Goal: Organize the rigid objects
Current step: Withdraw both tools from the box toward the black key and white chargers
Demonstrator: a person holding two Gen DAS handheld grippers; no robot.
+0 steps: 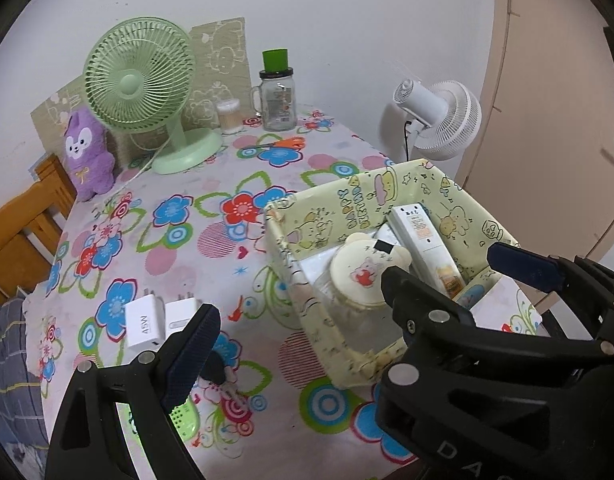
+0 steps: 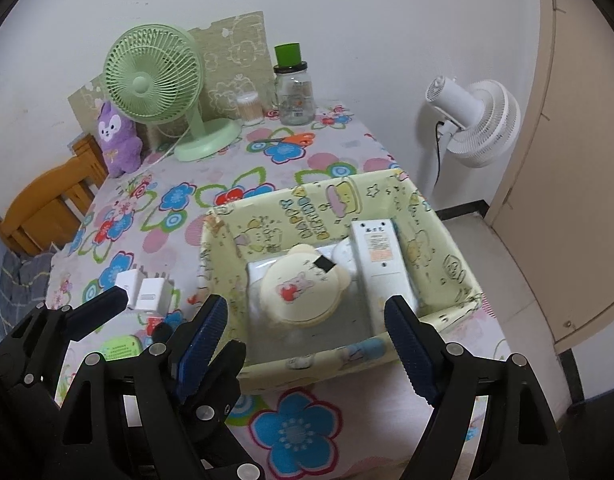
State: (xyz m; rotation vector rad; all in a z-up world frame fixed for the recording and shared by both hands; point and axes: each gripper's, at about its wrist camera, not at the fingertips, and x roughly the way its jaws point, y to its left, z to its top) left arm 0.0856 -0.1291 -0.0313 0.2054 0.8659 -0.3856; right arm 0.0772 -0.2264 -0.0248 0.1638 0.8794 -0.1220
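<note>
Flowered cloth covers the table [image 2: 211,196], and my 2 tools hang above its near edge, both tilted down toward it. My right tool [image 2: 307,344] stands wide with nothing between its blue pads, over the near wall of the yellow cartoon-print box [image 2: 459,264]. My left tool [image 1: 347,284] is also wide and empty; in the left wrist view its left finger [image 1: 191,356] sits over the cloth and its right finger [image 1: 523,264] over the box's near right corner.

Inside the box lie a round cream bear-shaped lid [image 2: 303,290] with a small black piece on it, and to its right a long white remote control [image 2: 381,264], lying lengthwise near to far. Something flat and white lies under the lid; I cannot tell what it is.

On the cloth left of the box stand 2 white charger plugs [image 1: 145,322] just beside each other, 1 marked 45W. Near them, closer to me, a light green plastic piece [image 1: 183,416] shows partly under my left tool.

At the far side stand a green desk fan [image 1: 141,80], a purple plush toy [image 1: 85,152] to its left, a clear jar of cotton swabs [image 1: 229,116], a glass mug jar with a green cap [image 1: 277,94], and orange-handled scissors [image 1: 279,144] flat on the cloth. A white fan [image 2: 473,120] stands off the table to the right
</note>
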